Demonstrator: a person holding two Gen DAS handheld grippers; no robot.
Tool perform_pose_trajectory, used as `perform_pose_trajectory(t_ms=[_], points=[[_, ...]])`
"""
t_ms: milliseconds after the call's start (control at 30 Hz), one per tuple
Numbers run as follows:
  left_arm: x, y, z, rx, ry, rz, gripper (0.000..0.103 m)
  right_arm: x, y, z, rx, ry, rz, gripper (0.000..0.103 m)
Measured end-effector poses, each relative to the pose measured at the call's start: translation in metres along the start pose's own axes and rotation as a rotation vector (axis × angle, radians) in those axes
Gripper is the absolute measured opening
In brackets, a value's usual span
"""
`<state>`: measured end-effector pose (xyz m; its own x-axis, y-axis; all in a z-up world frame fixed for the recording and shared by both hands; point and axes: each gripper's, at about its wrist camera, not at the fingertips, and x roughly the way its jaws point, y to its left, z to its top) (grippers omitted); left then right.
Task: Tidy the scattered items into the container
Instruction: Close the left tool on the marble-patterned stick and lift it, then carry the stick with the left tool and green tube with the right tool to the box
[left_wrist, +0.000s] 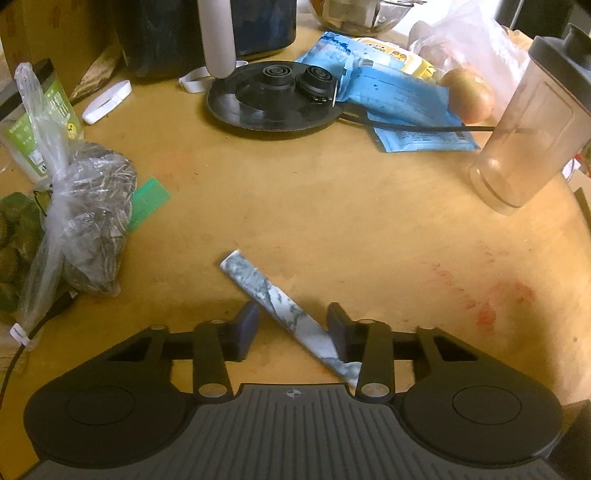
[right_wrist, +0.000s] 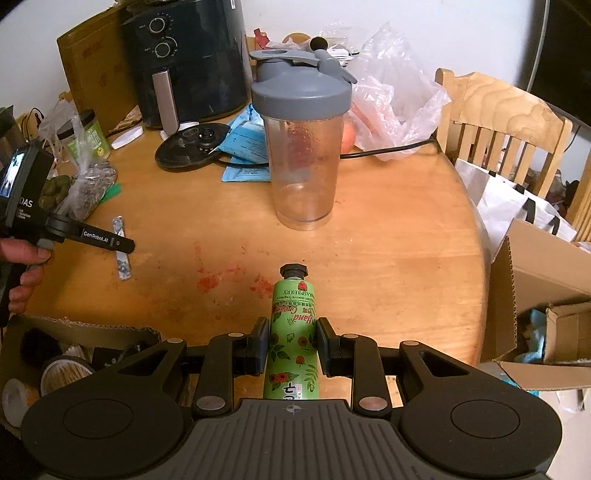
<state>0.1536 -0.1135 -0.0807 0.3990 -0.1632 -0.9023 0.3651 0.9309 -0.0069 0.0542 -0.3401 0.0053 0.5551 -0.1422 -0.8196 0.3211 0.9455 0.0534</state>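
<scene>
Marbled grey-white stick (left_wrist: 284, 306) lies slantwise on the wooden bench (left_wrist: 332, 206), between the parted fingers of the left claw (left_wrist: 292, 325), ungripped. Right wrist view: the right claw (right_wrist: 291, 345) clamps a green tube (right_wrist: 292, 332) lettered "Hand Cream" and "RASPBERRY"; the other tool reads "GenRobot.AI".

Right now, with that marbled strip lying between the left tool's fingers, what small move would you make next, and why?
Probably close the left gripper on the marbled strip. The strip lies flat on the table, slanting across the gap between the open fingers, so squeezing should catch it. The right gripper already holds the green tube, so the strip looks like the next item.
</scene>
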Motion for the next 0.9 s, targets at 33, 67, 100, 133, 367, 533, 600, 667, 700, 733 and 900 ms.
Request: perform_pose_trajectory(t_ms=[33, 67, 100, 133, 367, 533, 600, 667, 700, 733, 900], points=[[0.000, 0.000, 0.000, 0.003, -0.001, 0.004, 0.030, 0.001, 0.001, 0.000, -0.003, 0.001, 0.002, 0.029], [-0.001, 0.001, -0.001, 0.006, -0.002, 0.006, 0.028, 0.002, 0.001, 0.000, -0.004, 0.001, 0.005, 0.029], [-0.001, 0.001, -0.001, 0.009, -0.001, 0.006, 0.024, 0.002, 0.001, 0.000, -0.005, 0.002, 0.009, 0.029], [-0.002, 0.002, -0.002, 0.012, -0.001, 0.005, 0.023, 0.003, 0.002, 0.000, -0.006, 0.003, 0.012, 0.030], [-0.003, 0.004, -0.004, 0.027, -0.005, -0.008, 0.016, 0.004, 0.005, 0.002, -0.019, -0.002, 0.028, 0.030], [-0.004, 0.006, -0.008, 0.044, -0.021, -0.029, 0.016, 0.003, 0.002, 0.002, -0.017, -0.005, 0.027, 0.030], [-0.004, 0.008, -0.009, 0.043, -0.028, -0.043, 0.016, 0.002, 0.000, 0.001, -0.011, -0.004, 0.027, 0.030], [-0.004, 0.010, -0.008, 0.034, -0.027, -0.053, 0.016, 0.002, -0.001, 0.001, -0.007, -0.005, 0.027, 0.030], [-0.005, 0.011, -0.008, 0.029, -0.027, -0.057, 0.016, 0.002, -0.001, 0.001, -0.007, -0.007, 0.027, 0.029], [-0.006, 0.012, -0.009, 0.026, -0.032, -0.064, 0.015, 0.001, -0.001, 0.001, -0.007, -0.008, 0.028, 0.029], [-0.017, 0.012, -0.012, 0.010, -0.060, -0.086, 0.015, -0.001, -0.001, 0.001, -0.012, -0.016, 0.039, 0.029]])
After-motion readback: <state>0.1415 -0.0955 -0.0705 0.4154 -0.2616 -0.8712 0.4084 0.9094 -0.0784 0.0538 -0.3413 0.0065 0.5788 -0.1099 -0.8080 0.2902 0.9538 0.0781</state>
